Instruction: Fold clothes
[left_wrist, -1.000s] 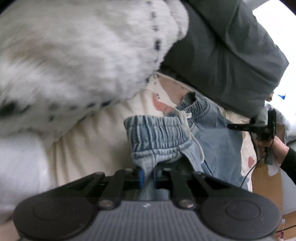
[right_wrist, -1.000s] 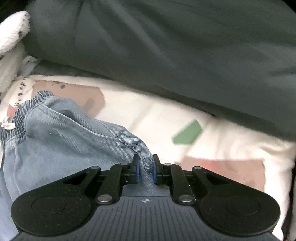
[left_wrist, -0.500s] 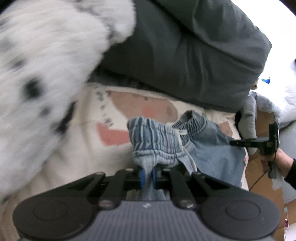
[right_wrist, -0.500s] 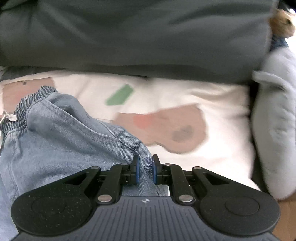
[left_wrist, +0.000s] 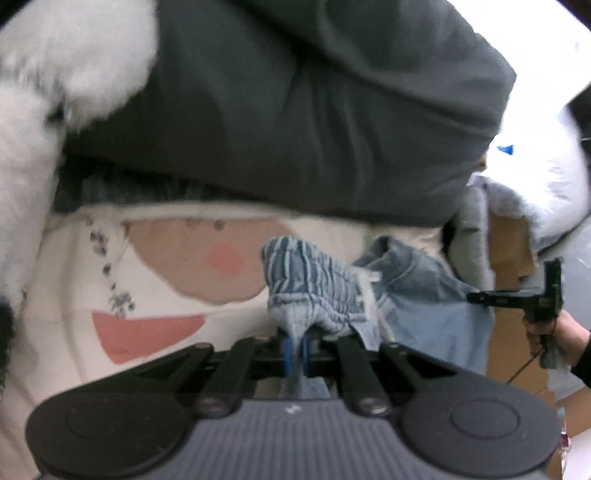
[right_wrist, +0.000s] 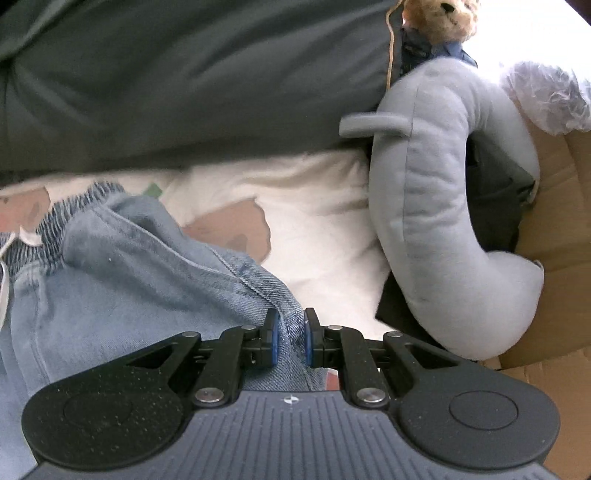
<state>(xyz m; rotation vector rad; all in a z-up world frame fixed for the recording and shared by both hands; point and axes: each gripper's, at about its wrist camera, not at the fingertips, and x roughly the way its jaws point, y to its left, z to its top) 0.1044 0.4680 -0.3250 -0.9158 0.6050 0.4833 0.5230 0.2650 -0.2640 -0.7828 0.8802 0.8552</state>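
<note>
A pair of light blue denim shorts (left_wrist: 417, 295) with a gathered elastic waistband (left_wrist: 310, 284) hangs between both grippers above a cream patterned bedsheet (left_wrist: 74, 295). My left gripper (left_wrist: 295, 349) is shut on the bunched waistband, which puffs up just ahead of the pads. In the right wrist view my right gripper (right_wrist: 289, 341) is shut on a stitched seam edge of the same shorts (right_wrist: 110, 288), and the cloth runs off to the left. The right gripper with the person's hand (left_wrist: 543, 306) shows at the right edge of the left wrist view.
A dark grey pillow (left_wrist: 295, 110) lies across the back of the bed. A fluffy white spotted blanket (left_wrist: 44, 92) fills the upper left. A grey-blue plush toy (right_wrist: 432, 221) and a small teddy bear (right_wrist: 439, 18) lie at the right, beside brown cardboard (right_wrist: 554, 229).
Both grippers have carried the shorts sideways to the right over the bed. The fluffy blanket slid off to the left of the left view, and the grey plush toy came into the right view.
</note>
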